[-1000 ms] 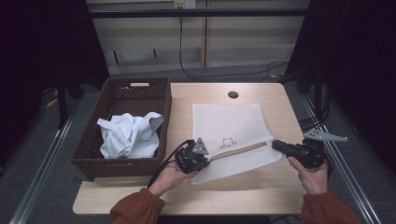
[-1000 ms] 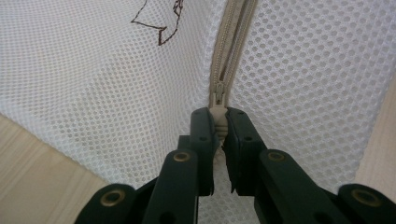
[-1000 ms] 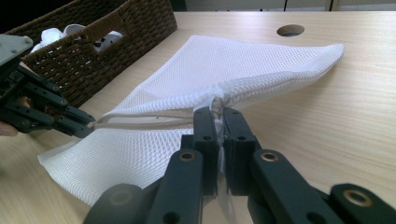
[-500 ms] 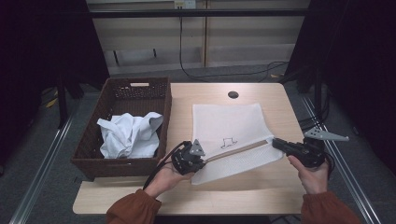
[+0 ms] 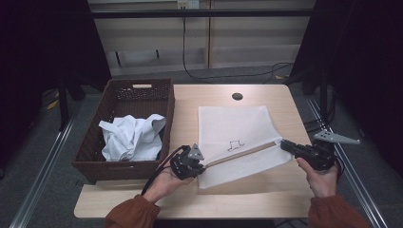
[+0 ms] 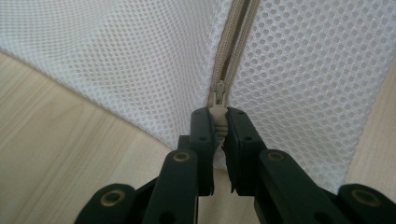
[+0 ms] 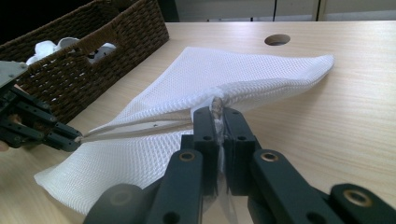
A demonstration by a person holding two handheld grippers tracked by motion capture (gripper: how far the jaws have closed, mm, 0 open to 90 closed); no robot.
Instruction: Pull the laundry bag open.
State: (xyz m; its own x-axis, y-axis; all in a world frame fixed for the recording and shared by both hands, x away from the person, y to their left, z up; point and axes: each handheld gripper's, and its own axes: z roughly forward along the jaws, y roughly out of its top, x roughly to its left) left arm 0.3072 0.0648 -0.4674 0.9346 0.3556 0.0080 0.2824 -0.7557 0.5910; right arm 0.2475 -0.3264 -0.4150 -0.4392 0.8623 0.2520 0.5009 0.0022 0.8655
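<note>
A white mesh laundry bag (image 5: 237, 142) lies on the right half of the wooden table (image 5: 256, 202), its far edge just short of the round cable hole (image 5: 237, 96) near the far edge; its near part is lifted and stretched taut between the two grippers, so the beige zipper (image 5: 242, 154) runs as a straight line from near the front-left of the bag toward the right edge of the table. The left gripper (image 5: 198, 167), held in the person's left hand (image 5: 164, 183) near the front edge just beside the basket's front-right corner, has its jaws pinched together on the zipper pull (image 6: 218, 105); the left gripper view shows the small beige tab squeezed between the two black pads, with the zipper teeth running up and away from it across the mesh. The right gripper (image 5: 285, 144), held in the right hand (image 5: 323, 178) by the right edge of the table, is clamped on the bunched end of the bag at the zipper's other end; the right gripper view shows gathered mesh and zipper tape (image 7: 218, 108) caught between its jaws. A dark wicker basket (image 5: 95, 152) stands along the left side of the table; crumpled white clothing (image 5: 130, 137) lies inside it, well apart from the bag.
</note>
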